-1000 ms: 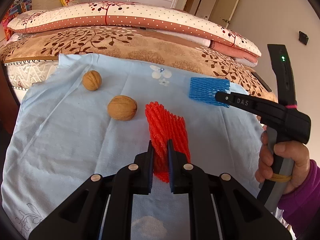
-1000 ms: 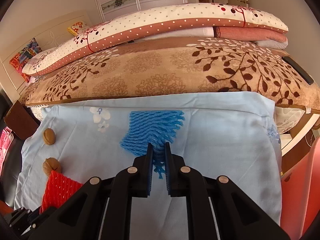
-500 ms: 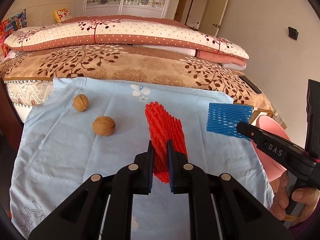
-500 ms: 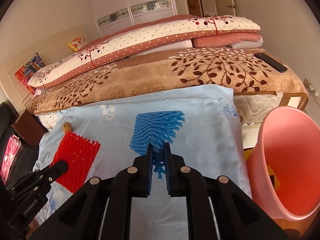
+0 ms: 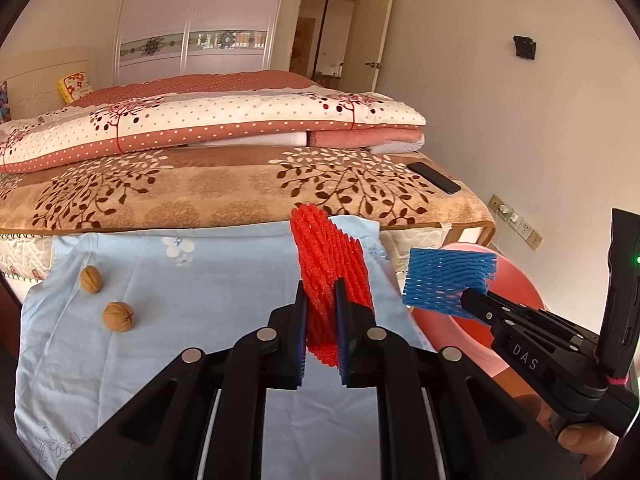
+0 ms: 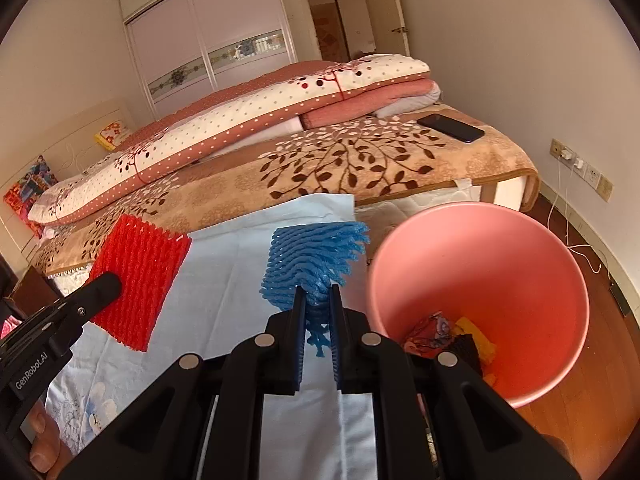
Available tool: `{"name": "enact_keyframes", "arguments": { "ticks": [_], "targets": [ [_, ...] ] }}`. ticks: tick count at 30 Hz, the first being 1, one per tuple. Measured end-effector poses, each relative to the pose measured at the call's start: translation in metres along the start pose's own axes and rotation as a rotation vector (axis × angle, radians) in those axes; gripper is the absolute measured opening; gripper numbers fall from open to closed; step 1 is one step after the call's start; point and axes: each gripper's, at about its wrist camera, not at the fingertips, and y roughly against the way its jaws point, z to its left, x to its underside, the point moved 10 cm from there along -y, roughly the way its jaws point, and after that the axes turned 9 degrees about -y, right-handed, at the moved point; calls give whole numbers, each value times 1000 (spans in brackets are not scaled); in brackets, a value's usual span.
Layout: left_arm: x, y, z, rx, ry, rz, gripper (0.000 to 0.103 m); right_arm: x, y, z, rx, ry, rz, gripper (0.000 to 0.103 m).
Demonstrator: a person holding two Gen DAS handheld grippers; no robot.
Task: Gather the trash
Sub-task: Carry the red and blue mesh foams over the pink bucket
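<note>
My left gripper (image 5: pixel 321 292) is shut on a red foam fruit net (image 5: pixel 328 264), held up above the light blue cloth (image 5: pixel 192 300). The same red net (image 6: pixel 138 280) shows at the left of the right wrist view. My right gripper (image 6: pixel 318 296) is shut on a blue foam net (image 6: pixel 316 256), lifted beside the rim of a pink bin (image 6: pixel 480 240). In the left wrist view the blue net (image 5: pixel 446 278) hangs in front of the bin (image 5: pixel 516 276). Some wrappers lie at the bin's bottom.
Two walnuts (image 5: pixel 118 316) (image 5: pixel 91 279) lie on the cloth at the left. Behind it is a bed with a brown leaf-print blanket (image 5: pixel 224 188), folded quilts and a black phone (image 6: pixel 450 127). Wooden floor and wall sockets with a cable are at the right.
Both grippers have risen and swung to the right with their nets off the cloth. The pink bin has come into view; the walnuts have slid to the left.
</note>
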Motion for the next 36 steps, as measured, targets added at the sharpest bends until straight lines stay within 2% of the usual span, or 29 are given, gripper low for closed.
{"name": "enact_keyframes", "arguments": {
  "ticks": [9, 21, 29, 36],
  "targets": [
    [-12, -10, -68, 63, -88, -21, 12, -10, 21, -61, 84, -62, -51, 10],
    [-21, -39, -133, 121, -136, -19, 12, -12, 14, -110, 162, -86, -39, 10],
    [-13, -59, -152, 140, -153, 15, 12, -16, 5, -123, 202, -62, -33, 10],
    [-7, -70, -159, 161, -167, 39, 12, -16, 3, -138, 226, -90, -32, 11]
  ]
}}
